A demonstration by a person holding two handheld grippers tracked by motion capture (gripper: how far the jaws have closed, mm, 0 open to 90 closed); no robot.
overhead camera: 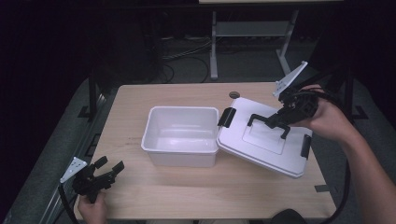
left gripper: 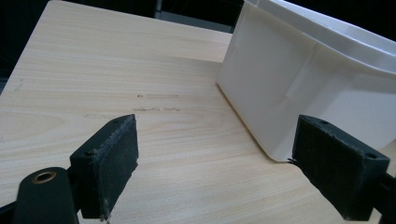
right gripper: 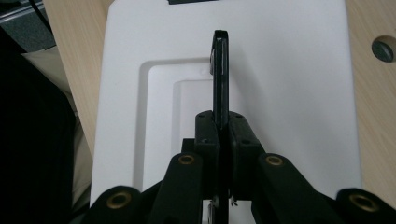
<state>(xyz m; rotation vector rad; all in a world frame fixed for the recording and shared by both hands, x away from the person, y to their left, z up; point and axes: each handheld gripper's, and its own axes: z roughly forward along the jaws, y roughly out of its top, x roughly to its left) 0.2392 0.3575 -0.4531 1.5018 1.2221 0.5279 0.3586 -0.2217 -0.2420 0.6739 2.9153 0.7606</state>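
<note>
So the right gripper (overhead camera: 273,122) is clamped on the lid's black handle (right gripper: 220,74), holding the white lid (overhead camera: 261,144) tilted against the empty bin (overhead camera: 181,136), still uncovered, left gripper (overhead camera: 108,169) gaping idle.

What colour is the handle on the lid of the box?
Black. The handle shows best in the right gripper view, against the white lid.

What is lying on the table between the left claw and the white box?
Nothing: in the left gripper view, bare table runs from the open left claw to the white box.
</note>
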